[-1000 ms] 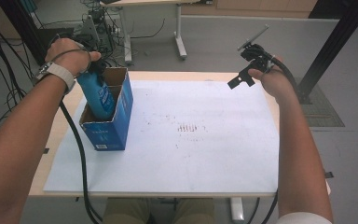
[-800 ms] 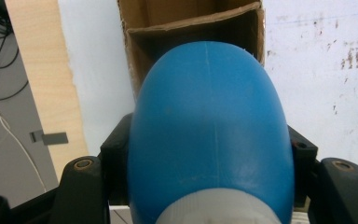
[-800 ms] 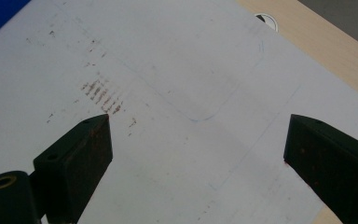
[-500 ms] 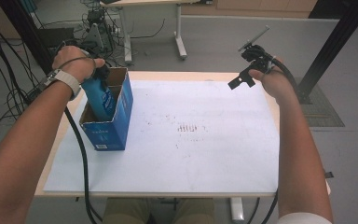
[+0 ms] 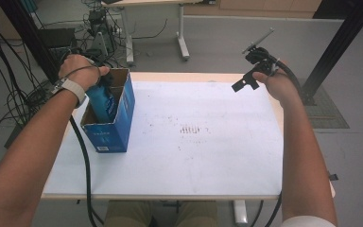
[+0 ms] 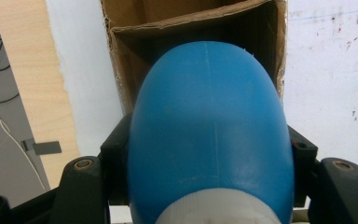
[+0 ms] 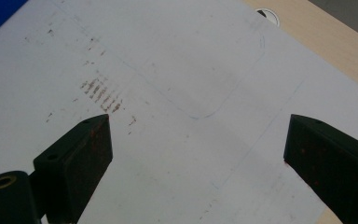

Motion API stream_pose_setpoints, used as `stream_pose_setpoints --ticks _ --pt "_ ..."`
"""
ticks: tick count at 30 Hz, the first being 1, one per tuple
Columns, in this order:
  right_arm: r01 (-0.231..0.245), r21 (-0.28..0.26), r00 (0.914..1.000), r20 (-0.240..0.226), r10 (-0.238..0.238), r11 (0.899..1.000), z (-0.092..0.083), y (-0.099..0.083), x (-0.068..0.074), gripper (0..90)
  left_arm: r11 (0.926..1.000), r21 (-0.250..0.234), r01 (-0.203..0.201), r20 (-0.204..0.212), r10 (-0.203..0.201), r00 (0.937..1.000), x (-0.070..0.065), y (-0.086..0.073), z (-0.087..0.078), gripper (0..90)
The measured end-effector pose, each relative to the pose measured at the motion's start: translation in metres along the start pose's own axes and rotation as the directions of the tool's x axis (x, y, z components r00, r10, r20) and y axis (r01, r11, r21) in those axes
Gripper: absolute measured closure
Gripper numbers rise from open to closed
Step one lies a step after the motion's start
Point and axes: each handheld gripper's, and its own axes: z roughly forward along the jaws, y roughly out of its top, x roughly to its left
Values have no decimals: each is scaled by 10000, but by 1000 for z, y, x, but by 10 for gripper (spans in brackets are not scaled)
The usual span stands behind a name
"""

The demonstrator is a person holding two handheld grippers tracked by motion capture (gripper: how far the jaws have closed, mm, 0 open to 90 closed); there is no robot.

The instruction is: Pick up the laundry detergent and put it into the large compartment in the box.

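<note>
A blue bottle (image 5: 103, 101) with a white neck band hangs bottom-down, partly inside an open blue cardboard box (image 5: 116, 130) at the table's left. My left gripper (image 5: 104, 90) is shut on the bottle near its neck, with the hand above the box's far end. In the left gripper view both black jaws press the sides of the bottle (image 6: 209, 116), and the box's brown inner walls (image 6: 121, 51) and a cardboard divider lie beyond it. My right gripper (image 5: 246, 81) hovers open over the table's far right corner; nothing is between its jaws (image 7: 198, 140).
A white sheet (image 5: 208, 156) covers the table, with a patch of small rust-coloured marks (image 5: 189, 130) near the middle. A black cable (image 5: 82, 161) trails from the left gripper over the table's near edge. Desks and cables stand on the floor beyond the table.
My left hand has sunk with the bottle, which now sits deeper inside the box. The right hand has stayed where it was.
</note>
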Motion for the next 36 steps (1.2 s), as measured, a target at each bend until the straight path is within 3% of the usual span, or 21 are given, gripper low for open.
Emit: stream_pose_setpoints --ticks 36 --pt "-80 64 10000 -53 80 9999 6 -4 -3 77 9996 162 -245 -81 246 9997 -1 0 48 381"
